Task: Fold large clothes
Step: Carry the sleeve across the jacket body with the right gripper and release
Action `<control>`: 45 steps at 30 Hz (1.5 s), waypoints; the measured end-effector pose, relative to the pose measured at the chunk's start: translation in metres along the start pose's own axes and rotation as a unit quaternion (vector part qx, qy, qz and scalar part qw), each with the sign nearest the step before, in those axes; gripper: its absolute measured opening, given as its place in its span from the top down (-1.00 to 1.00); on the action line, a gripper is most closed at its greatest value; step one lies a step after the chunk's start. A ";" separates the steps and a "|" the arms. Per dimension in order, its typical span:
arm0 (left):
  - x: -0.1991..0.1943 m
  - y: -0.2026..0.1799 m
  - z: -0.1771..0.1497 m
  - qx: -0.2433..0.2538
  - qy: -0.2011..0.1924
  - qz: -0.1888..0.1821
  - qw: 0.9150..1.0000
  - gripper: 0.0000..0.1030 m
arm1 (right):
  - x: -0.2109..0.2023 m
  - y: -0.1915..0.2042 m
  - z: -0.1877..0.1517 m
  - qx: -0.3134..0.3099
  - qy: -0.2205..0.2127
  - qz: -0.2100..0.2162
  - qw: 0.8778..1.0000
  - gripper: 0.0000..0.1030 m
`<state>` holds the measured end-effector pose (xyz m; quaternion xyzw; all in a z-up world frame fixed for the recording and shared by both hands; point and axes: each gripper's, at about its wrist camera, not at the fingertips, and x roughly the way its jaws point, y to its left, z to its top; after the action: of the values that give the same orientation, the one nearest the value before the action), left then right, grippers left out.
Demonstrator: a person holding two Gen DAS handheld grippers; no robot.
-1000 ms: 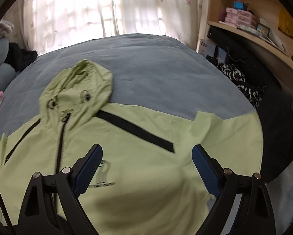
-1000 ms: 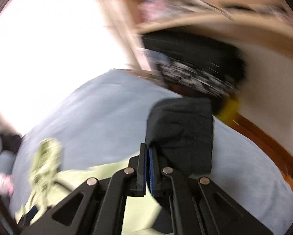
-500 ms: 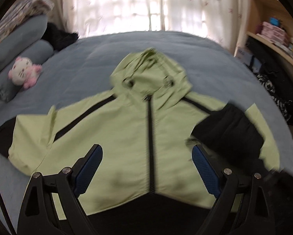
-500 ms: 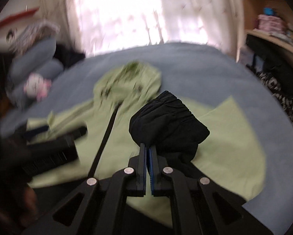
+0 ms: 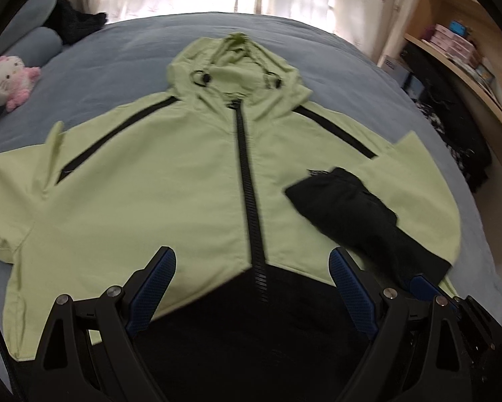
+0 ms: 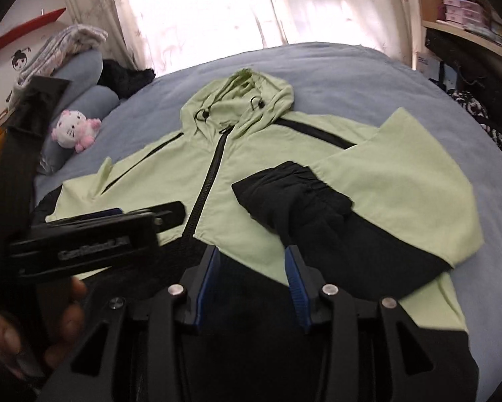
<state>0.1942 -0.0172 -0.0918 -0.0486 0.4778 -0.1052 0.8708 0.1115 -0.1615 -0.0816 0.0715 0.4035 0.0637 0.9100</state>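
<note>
Garment: pale green zip-front hooded jacket with black hem and cuffs (image 5: 170,201) lies front-up, centred on the blue-grey bed (image 5: 318,50), hood at 12 o'clock, spread flat for folding.
Sleeve: black-cuffed sleeve (image 6: 294,191) lies folded over the chest at 3 o'clock, narrowing the body.
Right claw (image 6: 251,281): opening, pads off the cloth, apparently letting the cuff go.
Left claw (image 5: 251,288): wide apart, empty, above the hem at 6 o'clock.

Lime-green and black jacket (image 5: 170,184), grey-blue bedspread (image 5: 117,67), pink-white plush (image 5: 8,80)

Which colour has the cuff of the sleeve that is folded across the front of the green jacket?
Black. The cuff shows best in the right wrist view, lying on the light green jacket.
</note>
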 end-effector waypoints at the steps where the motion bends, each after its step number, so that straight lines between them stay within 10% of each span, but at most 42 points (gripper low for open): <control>1: -0.001 -0.004 -0.001 0.005 0.002 -0.004 1.000 -0.78 | -0.007 -0.002 -0.002 0.003 -0.005 -0.007 1.000 0.21; 9: 0.008 -0.056 0.004 0.050 0.025 -0.020 0.998 -0.78 | -0.033 -0.042 -0.022 0.063 0.002 -0.080 0.995 0.21; 30: 0.099 -0.176 0.004 0.156 0.109 0.107 0.976 -0.77 | -0.044 -0.115 -0.051 0.172 0.009 -0.067 0.983 0.21; 31: 0.099 -0.175 0.003 0.155 0.108 0.103 0.977 -0.67 | -0.044 -0.115 -0.051 0.171 0.008 -0.066 0.983 0.21; 33: 0.097 -0.171 0.004 0.154 0.104 0.094 0.978 0.36 | -0.045 -0.114 -0.051 0.169 0.004 -0.065 0.984 0.21; 35: 0.090 -0.167 0.008 0.159 0.096 0.095 0.978 0.73 | -0.045 -0.115 -0.050 0.168 0.003 -0.066 0.984 0.21; 45: 0.010 -0.061 0.055 0.047 -0.053 0.034 0.997 0.70 | -0.046 -0.111 -0.047 0.158 -0.004 -0.066 0.985 0.21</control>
<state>0.2374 -0.0800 -0.0585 0.0034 0.4270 -0.0949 0.8992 0.0526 -0.2747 -0.1001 0.1880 0.4083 -0.0612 0.8912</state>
